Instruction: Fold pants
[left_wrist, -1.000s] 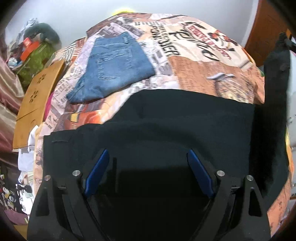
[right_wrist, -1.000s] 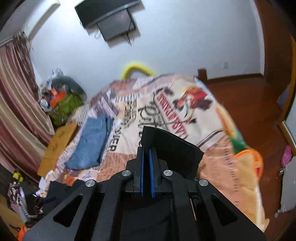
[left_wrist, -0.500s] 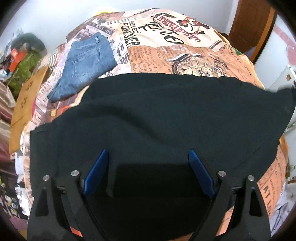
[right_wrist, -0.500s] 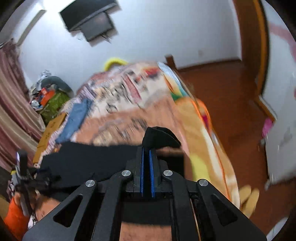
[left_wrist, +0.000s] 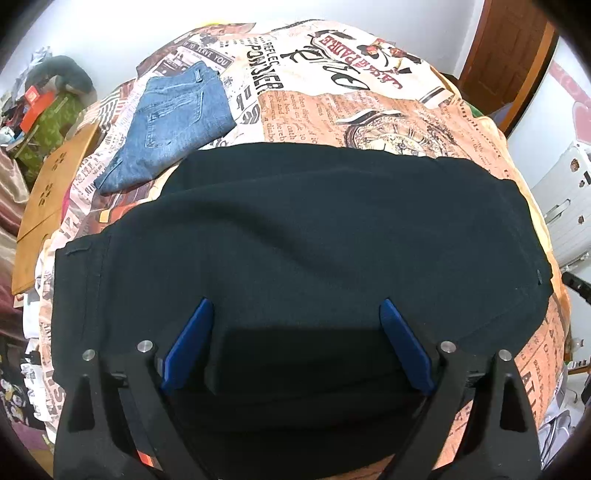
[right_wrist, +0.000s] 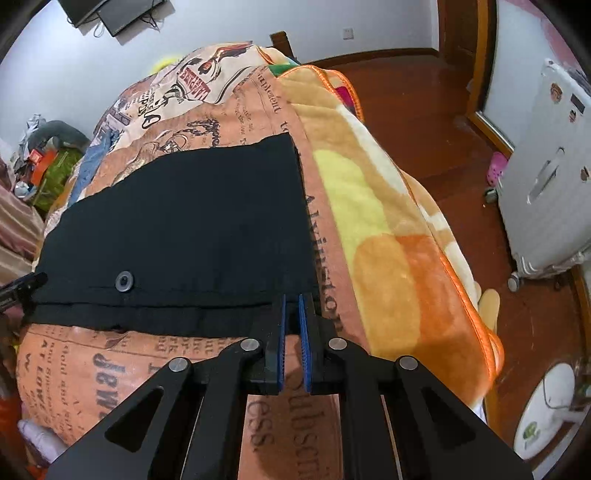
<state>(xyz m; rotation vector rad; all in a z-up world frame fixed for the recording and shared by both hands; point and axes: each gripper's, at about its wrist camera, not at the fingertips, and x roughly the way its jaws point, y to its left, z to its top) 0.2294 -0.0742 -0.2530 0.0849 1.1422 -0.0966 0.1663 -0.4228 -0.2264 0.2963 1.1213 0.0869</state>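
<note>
Left tool (left_wrist: 296, 304): pads wide apart and pointing steeply down over the near middle of the black pants (left_wrist: 295, 229). Its jaws have just been opening. Cloth lies under the gap, but neither pad presses on it, so nothing is gripped. I judge this a release after laying a fold, with the tool placed to smooth or re-grip next. Right tool (right_wrist: 291, 297): pads almost together with only a thin slit between them, and the tips sit at the near right corner of the pants. I cannot tell whether a hem edge is still pinched there. Holding that corner would keep the edge square while the cloth settles. The pants lie flat across the near part of the bed (left_wrist: 369, 110), doubled over, with a wrinkle running through the middle. A waistband strip and a dark round button (right_wrist: 125, 281) show along the near edge in the right view. Folded blue jeans (left_wrist: 177, 118) lie far left, apart from the pants and probably already finished. A yellow-orange fleece blanket (right_wrist: 388, 221) hangs off the bed's right side. The printed bedspread carries newspaper-style writing. "TO SERVE YOU" is legible near the jeans, with the fragments "Jewe" and "Subscri" at the near edge. The remaining type is too distorted to read, and no garment label is visible.
</note>
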